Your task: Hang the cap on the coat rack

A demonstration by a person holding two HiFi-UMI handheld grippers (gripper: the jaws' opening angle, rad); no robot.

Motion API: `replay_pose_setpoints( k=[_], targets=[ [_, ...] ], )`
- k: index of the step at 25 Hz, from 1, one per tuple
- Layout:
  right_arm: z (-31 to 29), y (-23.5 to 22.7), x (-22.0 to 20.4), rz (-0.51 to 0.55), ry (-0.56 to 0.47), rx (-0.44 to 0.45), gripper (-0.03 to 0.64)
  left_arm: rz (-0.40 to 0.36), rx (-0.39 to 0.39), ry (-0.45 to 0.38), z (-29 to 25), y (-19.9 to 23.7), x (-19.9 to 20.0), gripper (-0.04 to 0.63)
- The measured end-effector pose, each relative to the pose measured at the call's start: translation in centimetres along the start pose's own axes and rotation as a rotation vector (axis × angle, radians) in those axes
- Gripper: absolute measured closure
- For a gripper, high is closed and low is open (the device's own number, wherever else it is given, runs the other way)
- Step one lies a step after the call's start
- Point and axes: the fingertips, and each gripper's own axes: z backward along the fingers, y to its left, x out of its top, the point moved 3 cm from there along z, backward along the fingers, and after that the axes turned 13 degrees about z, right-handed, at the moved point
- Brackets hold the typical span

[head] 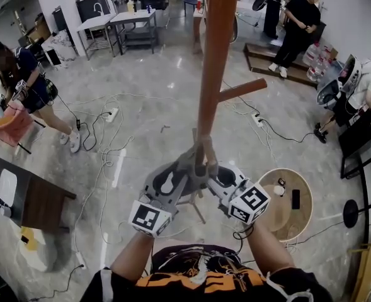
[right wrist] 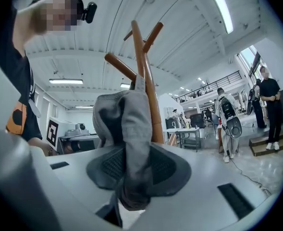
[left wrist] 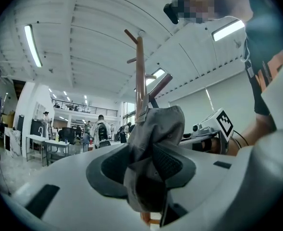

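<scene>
Left gripper (left wrist: 148, 170): jaws slightly apart, grey cap (left wrist: 156, 129) fabric loose between pads. Right gripper (right wrist: 131, 170): jaws also a little spread, cap fabric between. Cap up against wooden coat rack (head: 213, 55) pole, below side peg (head: 243, 90). Beyond: cables (head: 103, 126) across floor (head: 160, 80).

Open lab hall: work tables (head: 119, 21), trailing floor cables (head: 103, 128).

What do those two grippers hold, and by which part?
Bunched cloth of the grey cap sits between the jaws of the left gripper and right gripper, by the coat rack; the jaws look parted, not clamping.
</scene>
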Motion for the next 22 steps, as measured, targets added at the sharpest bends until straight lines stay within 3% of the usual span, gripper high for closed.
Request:
replay_pose_setpoints(
  k=[3, 7, 14, 22],
  targets=[
    [0.6, 0.4, -1.8, -0.044, 0.022, 0.003, 0.383, 0.016, 0.023, 0.042, 1.3, 1.2, -1.6, 0.328],
    [2.0, 0.2, -3.1, -0.047, 0.07, -0.029, 0.304, 0.057, 0.047, 0.039, 2.8, 1.7, -2.3, 0.313],
    [3.8, 0.7, -2.6, 0.005, 0.067, -0.06, 0.281, 0.016, 0.018, 0.067, 4.0, 0.0, -2.8, 0.314],
    [7.7, 1.6, 0.4, 0.029, 0.002, -0.072, 0.283, -0.081, -0.072, 0.033, 5.6, -4.8, -1.4, 0.345]
  ],
)
